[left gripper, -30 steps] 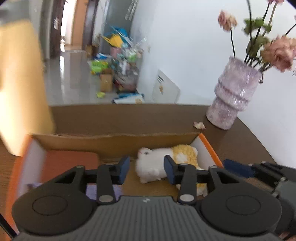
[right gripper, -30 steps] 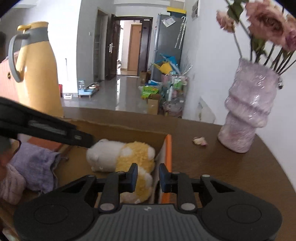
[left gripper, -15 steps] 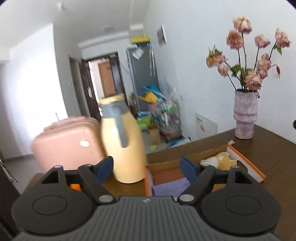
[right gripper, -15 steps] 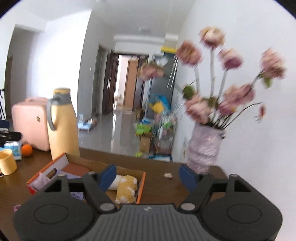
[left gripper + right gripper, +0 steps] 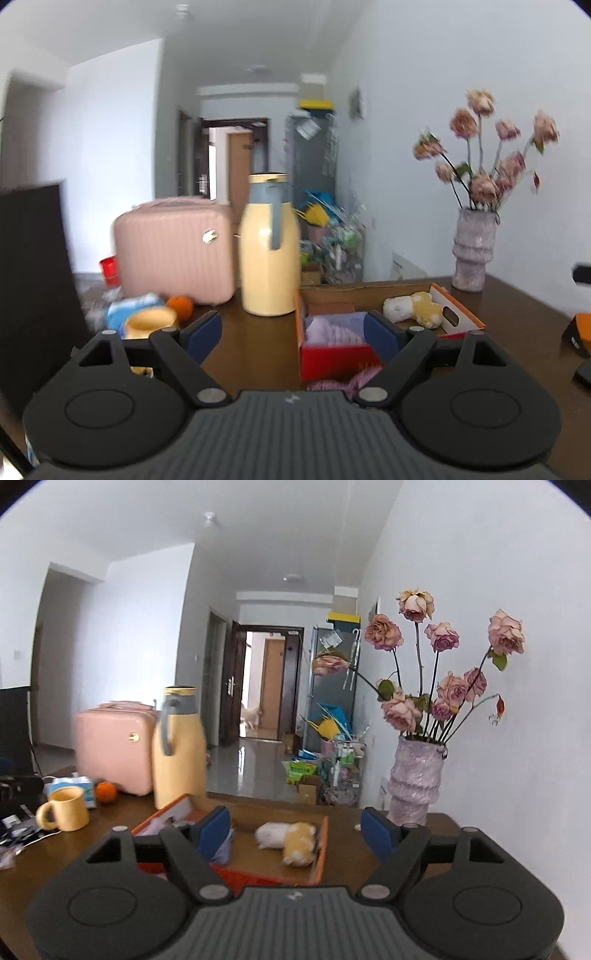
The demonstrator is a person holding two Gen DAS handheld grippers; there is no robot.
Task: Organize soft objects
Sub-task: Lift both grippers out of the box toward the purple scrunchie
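An orange-rimmed cardboard box point(image 5: 461, 314) sits on the brown table. A white and yellow plush toy point(image 5: 412, 309) lies at its right end and a purple cloth point(image 5: 332, 330) at its left end. A pink-purple cloth point(image 5: 354, 380) shows in front of the box, partly hidden by the fingers. My left gripper point(image 5: 291, 334) hangs back from the box, its jaws opening with nothing between them. In the right wrist view the box point(image 5: 320, 853) and plush toy point(image 5: 288, 840) lie beyond my right gripper point(image 5: 295, 829), whose jaws are also opening on nothing.
A yellow thermos jug point(image 5: 267, 251) and a pink suitcase point(image 5: 173, 251) stand behind the box. A vase of dried roses point(image 5: 472, 251) is at the back right by the wall. A yellow mug point(image 5: 66, 808), an orange point(image 5: 106, 791) and a tissue pack are at the left.
Both grippers drew back and rose away from the box and their jaws spread wide. The plush toy stays lying in the box.
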